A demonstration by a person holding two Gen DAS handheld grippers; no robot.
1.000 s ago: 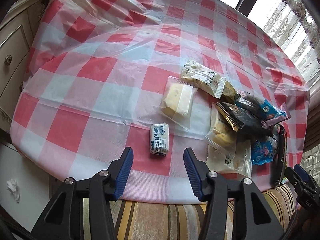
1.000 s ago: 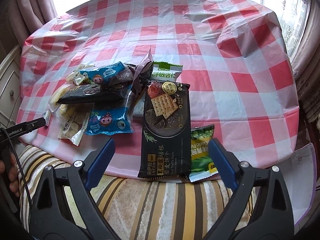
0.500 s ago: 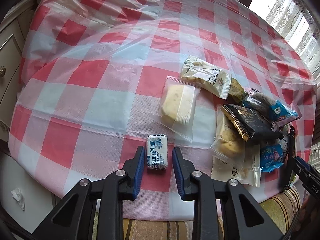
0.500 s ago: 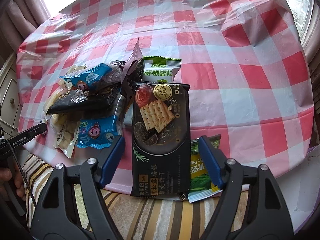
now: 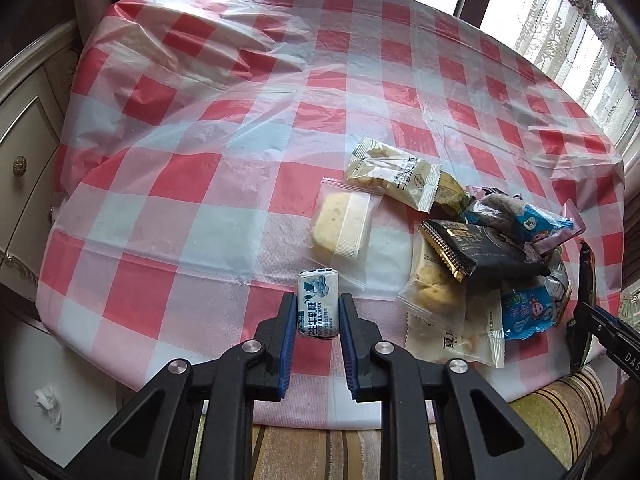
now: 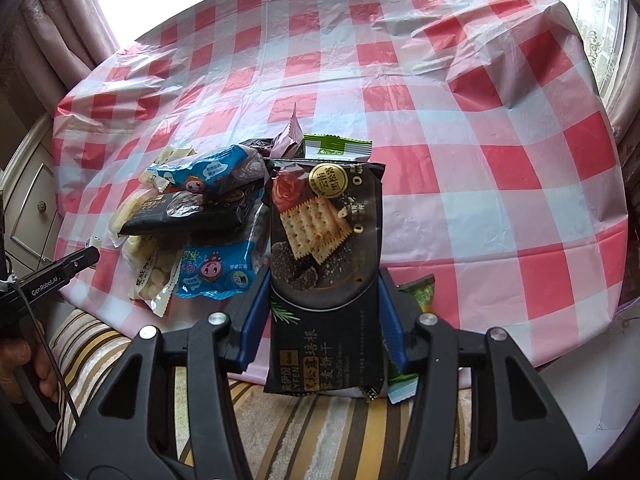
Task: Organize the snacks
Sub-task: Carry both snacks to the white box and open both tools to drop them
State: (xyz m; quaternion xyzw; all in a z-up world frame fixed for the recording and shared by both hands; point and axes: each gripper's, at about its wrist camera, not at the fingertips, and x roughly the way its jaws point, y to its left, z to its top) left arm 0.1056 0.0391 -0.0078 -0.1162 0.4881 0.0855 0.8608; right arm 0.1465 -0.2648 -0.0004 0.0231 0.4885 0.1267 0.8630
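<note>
Blue pads of the left gripper (image 5: pixel 319 316) are clamped on the white milk candy (image 5: pixel 318 304) at the near table edge; its long axis runs along the fingers, away from the camera. The right gripper (image 6: pixel 323 308) straddles the black cracker pack (image 6: pixel 325 264); the jaws are closing and the pads meet both long edges, the pack's long axis likewise running along the fingers. The snack pile (image 6: pixel 192 220) lies between the two hands. The right wrist view alone shows a green packet (image 6: pixel 416 292) under the cracker pack; the left wrist view alone shows the clear cake pouch (image 5: pixel 342 230).
</note>
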